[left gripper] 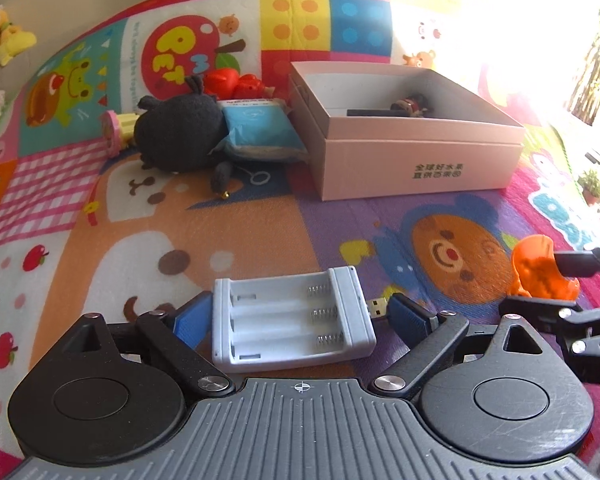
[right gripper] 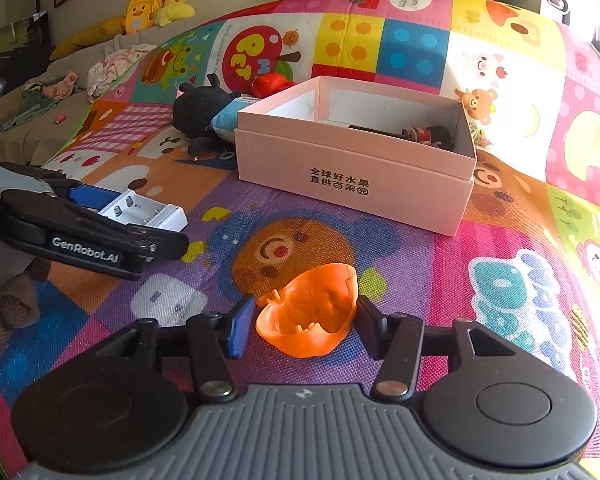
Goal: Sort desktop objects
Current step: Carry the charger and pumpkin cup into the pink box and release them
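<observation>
- The left tool [left gripper: 296, 320] is seen spread wide around a white battery charger [left gripper: 292, 318]; a gap shows at the right pad beside the USB plug, so the charger is judged not gripped and lying on the play mat [left gripper: 220, 220].
- The right tool [right gripper: 306, 320] straddles an orange shell [right gripper: 312, 312]. The right pad looks to touch it, the left pad stands just clear; a firm grip cannot be confirmed.
- The pink box [right gripper: 356, 168] stands open on the far side, a figurine [right gripper: 416, 134] already inside.
- Risk: with the charger set askew between the pads, twisting or slipping is likely on closing.
- Risk: the thin, curved shell could squirt out or crack if clenched.
- Risk: the tools work near each other; a clash is possible if both are carried to the box together.
- A black plush [left gripper: 180, 136] lies left of the box, untouched.
</observation>
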### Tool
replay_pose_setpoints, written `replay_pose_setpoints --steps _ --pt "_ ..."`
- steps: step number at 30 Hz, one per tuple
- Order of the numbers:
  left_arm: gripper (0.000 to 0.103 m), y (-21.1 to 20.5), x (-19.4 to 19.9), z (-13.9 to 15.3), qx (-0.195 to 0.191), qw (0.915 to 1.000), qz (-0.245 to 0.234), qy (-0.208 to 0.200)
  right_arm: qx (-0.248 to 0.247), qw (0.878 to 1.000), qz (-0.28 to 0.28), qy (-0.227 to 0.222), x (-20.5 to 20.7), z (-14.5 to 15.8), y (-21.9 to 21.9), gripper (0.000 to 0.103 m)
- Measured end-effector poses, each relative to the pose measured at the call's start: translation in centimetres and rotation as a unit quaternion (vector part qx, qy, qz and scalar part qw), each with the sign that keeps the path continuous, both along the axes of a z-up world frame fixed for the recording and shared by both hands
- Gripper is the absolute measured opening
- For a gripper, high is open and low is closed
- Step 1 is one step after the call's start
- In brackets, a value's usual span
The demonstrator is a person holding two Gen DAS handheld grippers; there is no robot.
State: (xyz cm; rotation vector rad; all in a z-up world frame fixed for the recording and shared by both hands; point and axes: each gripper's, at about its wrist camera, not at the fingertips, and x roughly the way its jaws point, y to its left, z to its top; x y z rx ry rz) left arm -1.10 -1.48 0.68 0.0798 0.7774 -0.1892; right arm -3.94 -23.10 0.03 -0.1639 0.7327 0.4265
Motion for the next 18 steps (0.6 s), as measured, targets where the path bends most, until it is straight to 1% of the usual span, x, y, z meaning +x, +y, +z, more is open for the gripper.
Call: replay_pose_setpoints --steps 2,4,6,8,11,13,16,18 --pt "0.096 -0.1 -0.8 0.7 0.002 0.9999 -0.014 -0.004 -0.004 1.000 0.006 0.006 -0.1 0.9 -0.9 0.053" --pt "0.096 -0.4 -1.3 1.7 0.002 0.9995 -0.026 -0.017 -0.002 1.000 0.008 0.001 -0.3 2.3 -2.0 0.053" --pt "0.096 -0.7 -1.4 2.9 -0.006 0.9987 -0.037 -0.033 0.004 1.000 0.005 -0.017 -0.5 4.1 -3.1 0.053" --pt "0.096 -1.5 -1.0 4.5 -0.018 0.9969 -0.054 -0.055 0.025 0.999 -0.008 -0.044 -0.3 6.8 -4.7 0.053" --pt "0.096 -3.1 0.5 6.7 -0.021 0.9927 -0.074 -0.092 0.069 0.994 -0.028 -0.080 0.1 10.6 -7.1 0.053" --pt "0.096 -4.5 1.8 7.8 -0.028 0.9886 -0.087 -0.119 0.080 0.990 -0.042 -0.109 0.3 12.2 -8.2 0.053" --pt "0.096 -6.5 4.6 8.1 -0.039 0.9868 -0.097 -0.124 0.068 0.986 -0.064 -0.136 0.9 13.0 -8.8 0.053" --pt "0.096 -7.7 6.7 7.9 -0.045 0.9869 -0.095 -0.122 0.062 0.986 -0.072 -0.135 1.6 12.8 -8.9 0.053"
